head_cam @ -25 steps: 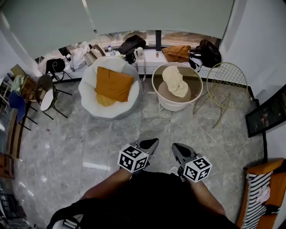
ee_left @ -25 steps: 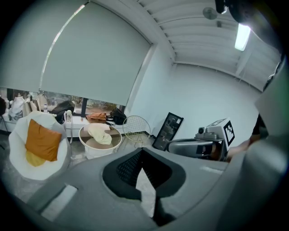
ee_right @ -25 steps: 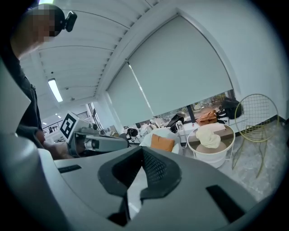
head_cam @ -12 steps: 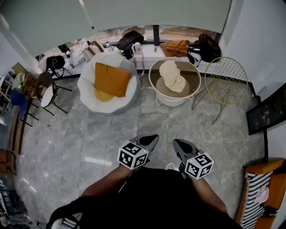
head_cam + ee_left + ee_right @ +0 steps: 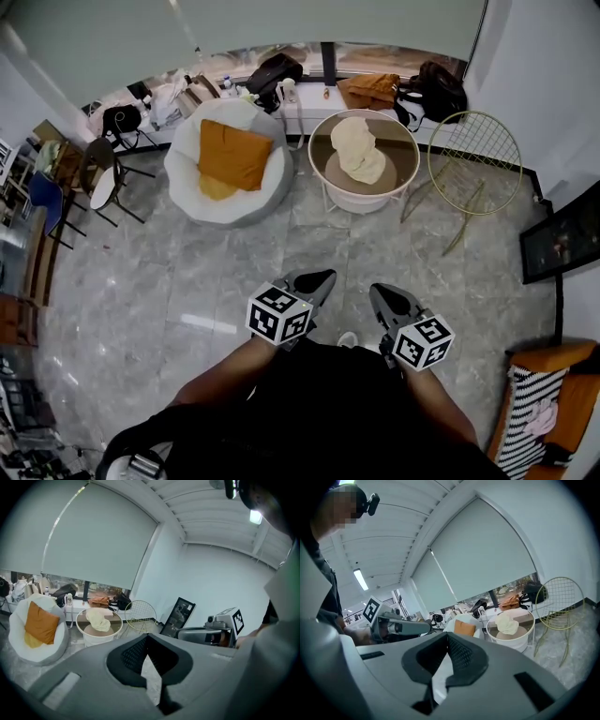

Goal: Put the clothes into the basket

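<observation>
The white basket (image 5: pixel 361 199) has drifted higher in the head view, a cream cloth (image 5: pixel 356 150) heaped inside it, well ahead of the left gripper (image 5: pixel 323 277) and right gripper (image 5: pixel 378 292), both jaws closed on nothing, the right slightly nearer.

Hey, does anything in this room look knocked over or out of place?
The gold wire stand right of the white basket looks tipped over: its round mesh top stands on edge, with its legs sticking out sideways. Nothing else stands out; a cream cloth lies in the basket.
</observation>
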Demonstrator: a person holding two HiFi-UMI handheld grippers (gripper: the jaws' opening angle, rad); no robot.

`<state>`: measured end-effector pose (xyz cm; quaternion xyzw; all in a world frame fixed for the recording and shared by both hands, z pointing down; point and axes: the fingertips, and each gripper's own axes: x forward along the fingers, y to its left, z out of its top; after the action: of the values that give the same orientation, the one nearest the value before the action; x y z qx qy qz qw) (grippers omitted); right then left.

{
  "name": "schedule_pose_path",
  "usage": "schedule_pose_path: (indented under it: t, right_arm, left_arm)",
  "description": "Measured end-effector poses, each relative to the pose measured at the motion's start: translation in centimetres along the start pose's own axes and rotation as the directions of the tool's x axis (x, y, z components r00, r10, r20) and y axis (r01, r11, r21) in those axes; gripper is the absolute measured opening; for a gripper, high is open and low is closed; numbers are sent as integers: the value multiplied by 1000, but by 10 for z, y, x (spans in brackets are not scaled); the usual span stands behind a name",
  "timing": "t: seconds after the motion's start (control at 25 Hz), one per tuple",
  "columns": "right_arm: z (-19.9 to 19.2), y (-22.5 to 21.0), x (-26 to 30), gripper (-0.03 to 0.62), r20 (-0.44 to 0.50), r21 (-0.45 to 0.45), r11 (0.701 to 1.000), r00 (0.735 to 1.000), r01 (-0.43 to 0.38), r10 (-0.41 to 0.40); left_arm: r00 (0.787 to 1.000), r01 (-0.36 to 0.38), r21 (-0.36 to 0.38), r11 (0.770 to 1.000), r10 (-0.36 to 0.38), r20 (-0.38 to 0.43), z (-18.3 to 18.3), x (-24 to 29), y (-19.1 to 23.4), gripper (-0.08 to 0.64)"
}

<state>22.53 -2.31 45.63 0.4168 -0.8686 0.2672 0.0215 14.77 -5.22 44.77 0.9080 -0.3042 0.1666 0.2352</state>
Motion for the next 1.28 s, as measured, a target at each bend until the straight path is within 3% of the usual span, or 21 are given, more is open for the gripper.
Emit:
schedule_pose_path:
  t: [0.28, 0.76, 1.28]
  right_arm:
    - [-6, -17, -19, 15, -2, 24, 1000, 1000, 2, -2]
    - [-4, -44, -5, 15, 1, 45, 998, 999, 41, -41]
    - [64, -86, 98, 15, -31, 16, 998, 998, 55, -54]
  left_arm:
    - [999, -41, 17, 999, 42, -19, -8, 10, -10, 0]
    - [999, -6, 29, 1000, 8, -52, -5, 41, 5, 0]
    - [999, 17, 53, 998, -15, -41, 70, 90, 104, 0]
